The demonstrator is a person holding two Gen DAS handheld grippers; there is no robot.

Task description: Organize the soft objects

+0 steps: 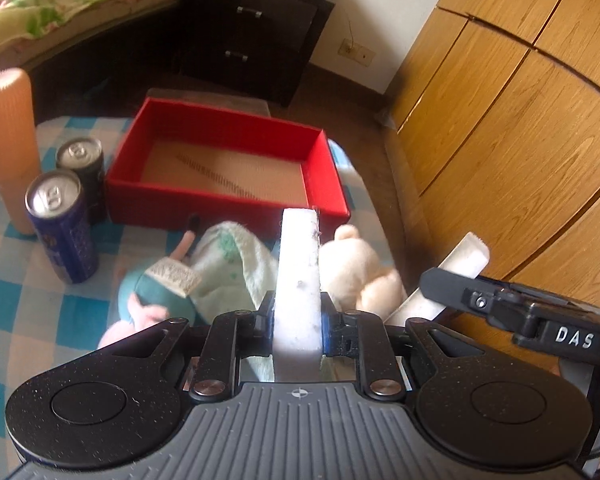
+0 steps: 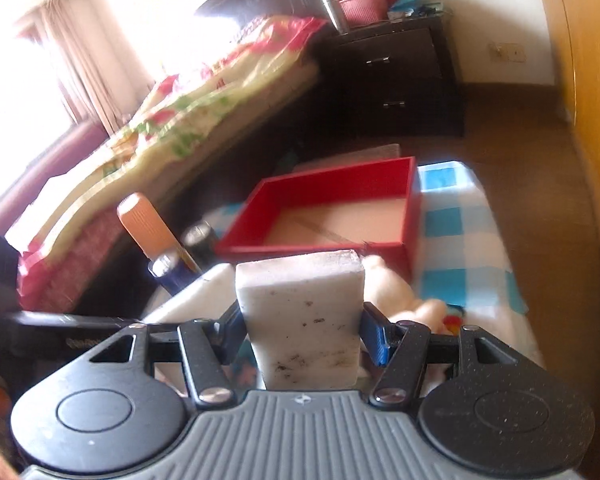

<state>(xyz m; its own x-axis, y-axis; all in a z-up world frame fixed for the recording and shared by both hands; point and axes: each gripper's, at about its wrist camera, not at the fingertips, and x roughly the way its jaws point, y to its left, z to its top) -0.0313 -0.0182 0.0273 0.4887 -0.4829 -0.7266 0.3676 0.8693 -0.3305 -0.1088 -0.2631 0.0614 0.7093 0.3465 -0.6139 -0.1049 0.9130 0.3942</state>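
My left gripper [image 1: 298, 320] is shut on a white sponge block [image 1: 298, 248], seen edge-on and sticking forward over the table. My right gripper [image 2: 302, 332] is shut on a second white sponge block [image 2: 300, 292], broad face towards the camera. In the left wrist view the right gripper [image 1: 452, 292] hangs at the right with its sponge [image 1: 466, 256]. Ahead stands an open red box [image 1: 180, 204] with a bare cardboard floor. Before it lie a teal and pink plush [image 1: 148, 292], a green-white cloth [image 1: 228, 256] and a cream plush [image 1: 356, 264].
Two drink cans [image 1: 60, 228] [image 1: 82, 164] and a tall orange bottle [image 1: 10, 140] stand left of the box on the blue checked tablecloth [image 1: 4, 308]. A dark nightstand [image 1: 252, 36], a bed [image 2: 180, 120] and a wooden wardrobe [image 1: 520, 100] surround the table.
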